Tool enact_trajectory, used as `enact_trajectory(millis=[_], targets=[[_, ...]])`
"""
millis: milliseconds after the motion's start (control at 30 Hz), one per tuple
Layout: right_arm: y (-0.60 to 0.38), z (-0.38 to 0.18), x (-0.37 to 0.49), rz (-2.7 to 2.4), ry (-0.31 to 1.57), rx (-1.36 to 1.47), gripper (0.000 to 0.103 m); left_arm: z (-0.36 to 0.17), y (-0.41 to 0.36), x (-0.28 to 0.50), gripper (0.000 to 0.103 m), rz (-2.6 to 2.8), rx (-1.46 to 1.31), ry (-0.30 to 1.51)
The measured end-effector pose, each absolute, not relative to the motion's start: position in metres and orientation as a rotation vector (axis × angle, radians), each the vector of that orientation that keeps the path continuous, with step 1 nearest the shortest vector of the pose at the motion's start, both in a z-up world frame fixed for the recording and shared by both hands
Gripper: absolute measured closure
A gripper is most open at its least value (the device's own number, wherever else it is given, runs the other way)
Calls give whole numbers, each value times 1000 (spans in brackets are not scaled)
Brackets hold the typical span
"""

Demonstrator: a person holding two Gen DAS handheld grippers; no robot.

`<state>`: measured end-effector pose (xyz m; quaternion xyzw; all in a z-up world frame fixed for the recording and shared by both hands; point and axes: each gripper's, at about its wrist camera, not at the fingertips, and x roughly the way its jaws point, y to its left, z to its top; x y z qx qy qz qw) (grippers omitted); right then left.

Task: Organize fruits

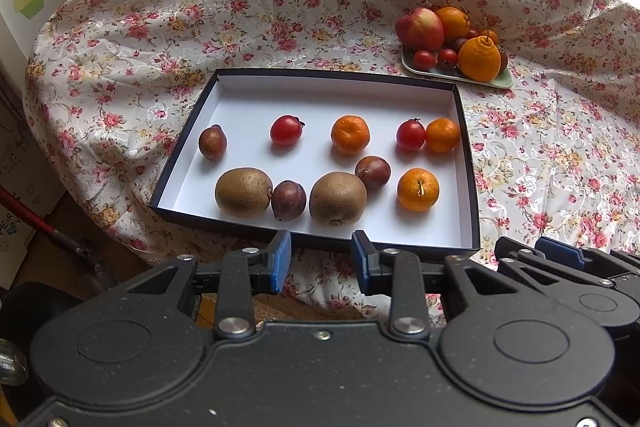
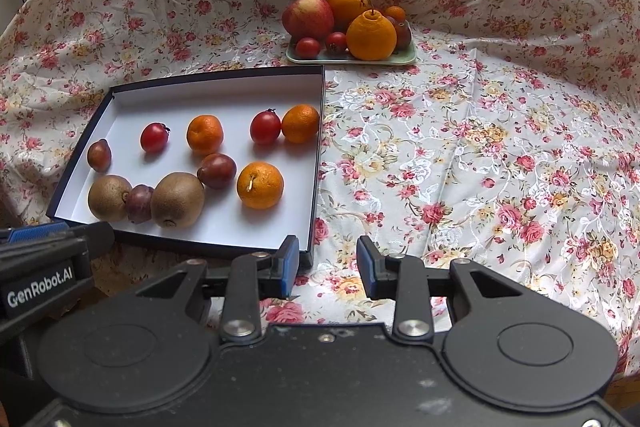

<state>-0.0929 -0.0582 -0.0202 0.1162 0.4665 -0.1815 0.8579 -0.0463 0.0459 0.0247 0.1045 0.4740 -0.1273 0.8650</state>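
left gripper [image 1: 321, 259]: jaws spread partway, blue pads apart, nothing between them; hangs just short of the box's near rim, touching nothing
right gripper [image 2: 328, 265]: jaws spread about the same, empty; over the floral cloth [image 2: 460, 155], its left pad near the box's near right corner, contact not clear
grippers, relative: side by side, right one visible at the left view's right edge
box [image 1: 469, 163]: shallow, dark rim, white inside, flat on the cloth
box back row, left to right: dark plum [image 1: 212, 143], red tomato [image 1: 285, 130], mandarin [image 1: 349, 134], second tomato [image 1: 410, 135] touching a small mandarin [image 1: 442, 135] by the right wall
box front row: kiwi [image 1: 243, 191] touching a plum [image 1: 288, 200], second kiwi [image 1: 337, 198] touching another plum [image 1: 372, 171] behind it, stemmed mandarin [image 1: 418, 189] apart on the right
tray [image 2: 404, 58]: pale green, beyond the box's far right corner, piled high
tray load: apple [image 2: 308, 16], orange [image 2: 346, 6], knobbed orange [image 2: 371, 35], small tomatoes [image 2: 307, 47], a dark fruit mostly hidden
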Motion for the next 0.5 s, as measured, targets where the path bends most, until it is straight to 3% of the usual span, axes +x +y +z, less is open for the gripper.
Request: enact_trajectory(millis=[500], targets=[[-60, -21, -92, -374, 992, 253, 68, 23, 45, -46, 61, -271, 227, 1000]])
